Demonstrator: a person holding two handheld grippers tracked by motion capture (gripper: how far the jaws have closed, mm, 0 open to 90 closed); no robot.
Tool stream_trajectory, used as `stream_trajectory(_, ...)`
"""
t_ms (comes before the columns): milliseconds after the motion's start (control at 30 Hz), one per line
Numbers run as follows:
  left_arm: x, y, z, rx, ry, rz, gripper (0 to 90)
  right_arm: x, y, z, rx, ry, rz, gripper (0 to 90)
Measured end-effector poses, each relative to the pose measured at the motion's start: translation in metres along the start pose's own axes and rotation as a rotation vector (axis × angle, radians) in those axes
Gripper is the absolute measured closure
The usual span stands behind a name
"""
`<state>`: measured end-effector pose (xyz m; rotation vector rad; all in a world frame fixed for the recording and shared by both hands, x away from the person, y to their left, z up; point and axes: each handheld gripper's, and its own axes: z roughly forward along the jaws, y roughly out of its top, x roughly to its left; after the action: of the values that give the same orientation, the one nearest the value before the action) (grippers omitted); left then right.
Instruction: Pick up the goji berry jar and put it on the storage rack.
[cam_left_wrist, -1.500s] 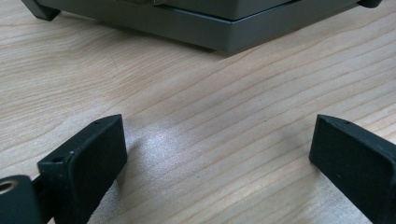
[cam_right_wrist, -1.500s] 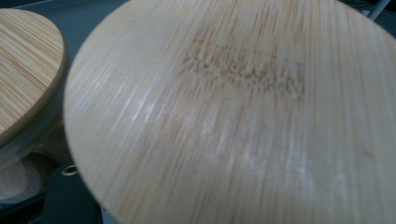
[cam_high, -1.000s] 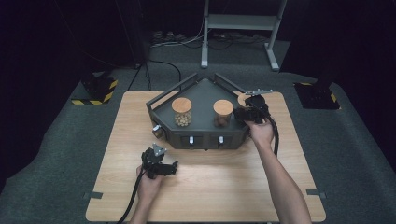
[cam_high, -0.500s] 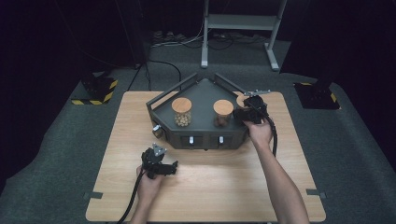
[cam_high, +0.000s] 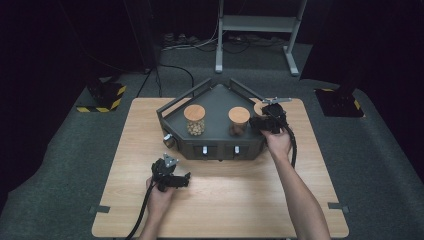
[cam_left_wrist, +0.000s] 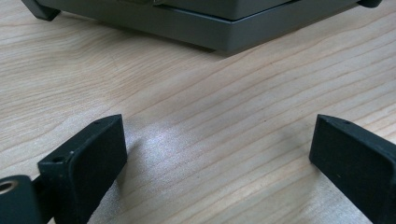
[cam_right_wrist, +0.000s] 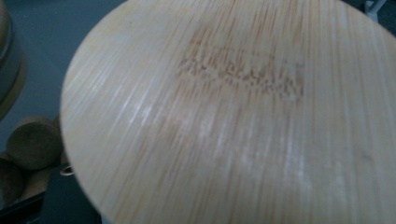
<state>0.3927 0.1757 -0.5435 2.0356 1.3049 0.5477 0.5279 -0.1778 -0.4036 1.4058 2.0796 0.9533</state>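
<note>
Wooden table (cam_high: 225, 205): pale board, its near half bare in front of you, with both your forearms coming in over the near edge.
Your left gripper (cam_high: 187, 178): lying low on the table at near left, well apart from the tray, tips pointing right in the high view.
Left tongs: wide, with bare wood between the two black pads and nothing held; in the left gripper view (cam_left_wrist: 217, 140) they frame the table grain.
Tray (cam_high: 170, 107): dark grey, with raised rails, past the middle of the table; its near base edge (cam_left_wrist: 210, 32) shows beyond your left pads.
Left jar (cam_high: 194, 120): upright in the tray's left part, wooden lid on, pale round pieces inside.
Right jar (cam_high: 239, 121): upright to its right, wooden lid on, darker contents.
Your right gripper (cam_high: 257, 120): at the tray's right edge, just beside the right jar, tips pointing left.
Loose lid (cam_high: 258, 106): round bamboo disc at the tray's far right edge, right at your right gripper's tips; in the right gripper view (cam_right_wrist: 233, 116) it sits so close that it covers the pads.
Right tongs: narrow, and they have just been opening; you cannot tell from these views whether the pads press on the loose lid.
Floor: grey carpet around the table, with a metal stand at the far side.
</note>
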Motion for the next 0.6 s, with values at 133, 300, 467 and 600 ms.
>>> stream_trajectory(133,0.0,0.0,0.0,0.0,0.0,0.0,4.1,-0.003,0.0,0.0,-0.001,0.032,0.025,15.4)
stream_trajectory(300,0.0,0.0,0.0,0.001,0.0,0.001,4.1,-0.001,-0.001,-0.001,0.024,0.016,0.005,10.4)
stream_trajectory(467,0.0,0.0,0.0,0.001,0.0,0.001,4.1,-0.001,-0.001,-0.005,0.013,0.023,0.005,9.9)
stream_trajectory(600,0.0,0.0,0.0,0.0,0.0,0.002,4.1,0.001,-0.001,-0.01,0.002,0.009,-0.007,10.2)
